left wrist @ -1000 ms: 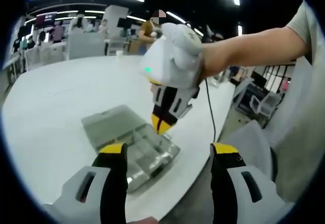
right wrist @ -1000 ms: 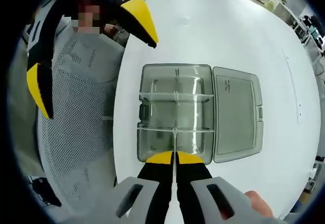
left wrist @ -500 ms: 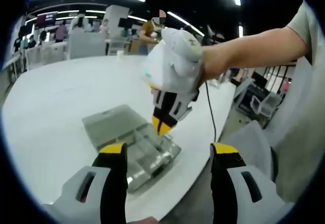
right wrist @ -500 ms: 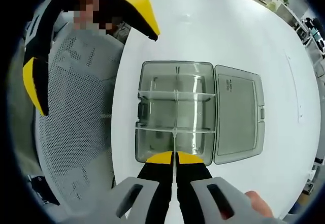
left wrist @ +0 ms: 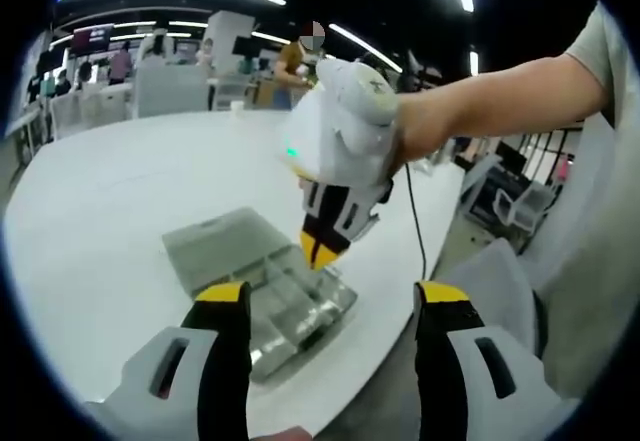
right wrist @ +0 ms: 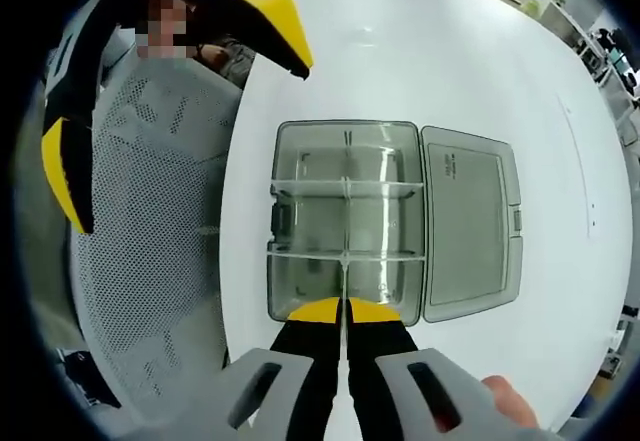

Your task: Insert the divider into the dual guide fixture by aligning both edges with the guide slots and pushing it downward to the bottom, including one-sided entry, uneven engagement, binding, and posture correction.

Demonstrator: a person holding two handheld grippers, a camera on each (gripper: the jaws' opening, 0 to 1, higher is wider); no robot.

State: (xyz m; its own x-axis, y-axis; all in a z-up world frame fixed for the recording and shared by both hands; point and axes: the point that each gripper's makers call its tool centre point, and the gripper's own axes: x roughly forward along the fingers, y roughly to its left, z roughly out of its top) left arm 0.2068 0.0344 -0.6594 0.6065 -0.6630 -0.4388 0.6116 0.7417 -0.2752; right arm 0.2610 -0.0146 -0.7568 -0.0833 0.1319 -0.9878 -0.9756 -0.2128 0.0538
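Clear, thin plastic is what your right gripper (right wrist: 343, 307) pinches: its two yellow-tipped jaws are pressed together on the near edge of one long divider (right wrist: 344, 223), which runs straight away from you down the middle of the fixture (right wrist: 288, 291). The fixture is a single grey-tinted translucent box lying on the white table (right wrist: 420, 71), near the table's edge. Two cross dividers (right wrist: 375, 189) span the box from side to side, and the long divider crosses both, so you can count six compartments. Whether the long divider has reached the bottom of its slots cannot be told. One hinged lid (right wrist: 468, 223) lies open and flat just beside the box, joined along one long side.

Your left gripper (left wrist: 330, 301) has its two jaws spread wide and holds nothing; in the right gripper view it hangs off the table edge, over a grey mesh chair (right wrist: 150, 221). In the left gripper view your right gripper stands tip-down over the box, your hand (left wrist: 420, 116) around its white body. Beyond it, people stand among the desks further back.
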